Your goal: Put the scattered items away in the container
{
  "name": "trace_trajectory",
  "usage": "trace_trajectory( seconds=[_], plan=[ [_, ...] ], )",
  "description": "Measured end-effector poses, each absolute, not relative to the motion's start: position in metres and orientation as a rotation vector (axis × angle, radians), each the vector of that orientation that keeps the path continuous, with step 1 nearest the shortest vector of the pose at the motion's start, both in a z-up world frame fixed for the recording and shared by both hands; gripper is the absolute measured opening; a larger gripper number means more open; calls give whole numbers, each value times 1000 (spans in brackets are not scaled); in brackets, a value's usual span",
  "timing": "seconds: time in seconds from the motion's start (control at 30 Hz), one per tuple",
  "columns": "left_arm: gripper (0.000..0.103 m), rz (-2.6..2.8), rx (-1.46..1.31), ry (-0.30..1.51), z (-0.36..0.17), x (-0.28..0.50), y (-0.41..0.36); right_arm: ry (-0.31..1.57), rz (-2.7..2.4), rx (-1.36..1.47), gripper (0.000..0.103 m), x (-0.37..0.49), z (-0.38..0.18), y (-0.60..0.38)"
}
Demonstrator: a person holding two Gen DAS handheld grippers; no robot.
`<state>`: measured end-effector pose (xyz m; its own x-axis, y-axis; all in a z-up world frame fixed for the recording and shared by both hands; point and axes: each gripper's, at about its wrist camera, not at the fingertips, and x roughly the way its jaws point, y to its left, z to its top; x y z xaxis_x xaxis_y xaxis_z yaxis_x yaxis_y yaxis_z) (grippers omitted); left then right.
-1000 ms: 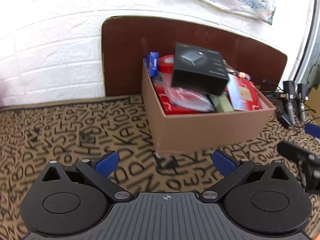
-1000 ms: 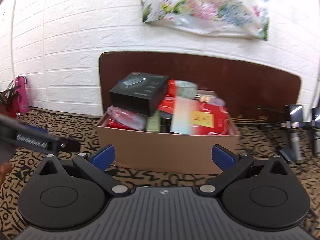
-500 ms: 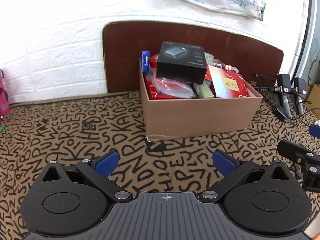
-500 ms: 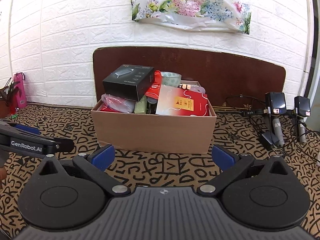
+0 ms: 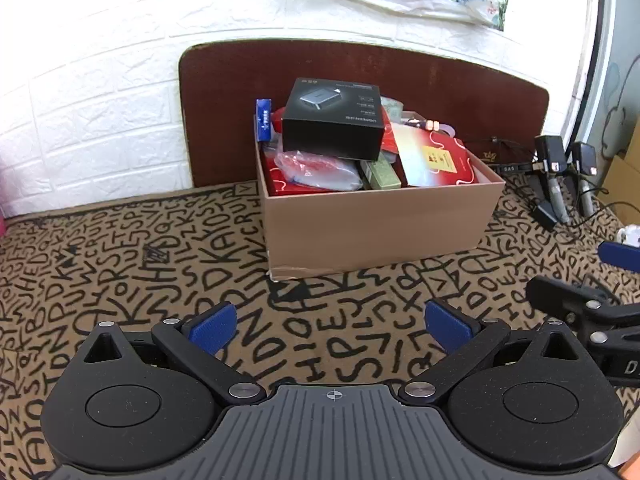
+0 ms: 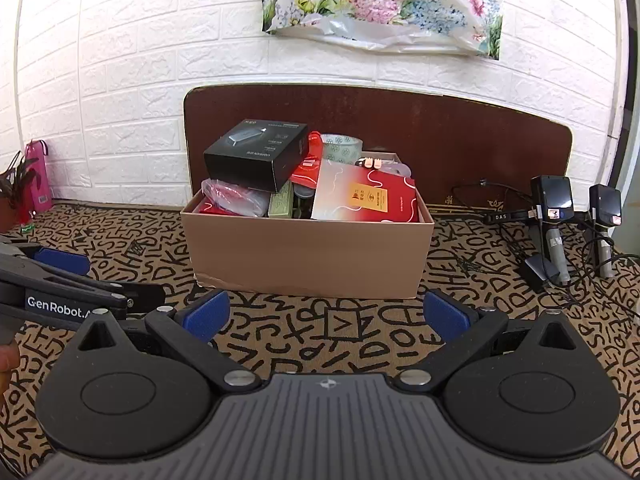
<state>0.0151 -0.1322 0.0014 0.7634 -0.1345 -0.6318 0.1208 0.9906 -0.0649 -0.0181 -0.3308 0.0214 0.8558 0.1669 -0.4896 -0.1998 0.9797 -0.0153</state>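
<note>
A brown cardboard box (image 5: 380, 224) (image 6: 308, 256) stands on the letter-patterned mat against a dark wooden board. It is full: a black product box (image 5: 334, 120) (image 6: 258, 154) lies on top, with a red and white booklet (image 5: 434, 158) (image 6: 368, 196), a clear bag of red things (image 5: 318, 170), a green pack (image 5: 380, 174) and a tape roll (image 6: 342, 148). My left gripper (image 5: 330, 322) is open and empty, low over the mat in front of the box. My right gripper (image 6: 326, 316) is open and empty, also in front of the box.
The dark wooden board (image 6: 460, 144) leans on the white brick wall behind the box. Black devices and cables (image 6: 556, 220) lie at the right. A pink bag and a plant (image 6: 30, 184) stand at far left. A flowered plastic bag (image 6: 380, 8) hangs on the wall.
Both grippers have drawn back from the box and stay open and empty. The box looks smaller and farther in both views. The black product box stays on top.
</note>
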Motion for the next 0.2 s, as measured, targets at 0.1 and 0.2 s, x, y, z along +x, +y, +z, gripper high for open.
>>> trace_trajectory(
  seconds=[0.1, 0.2],
  plan=[
    [103, -136, -20, 690, 2, 18, -134, 515, 192, -67, 102, -14, 20, -331],
    [103, -146, -16, 692, 2, 19, -135, 522, 194, -63, 102, -11, 19, -330]
  ],
)
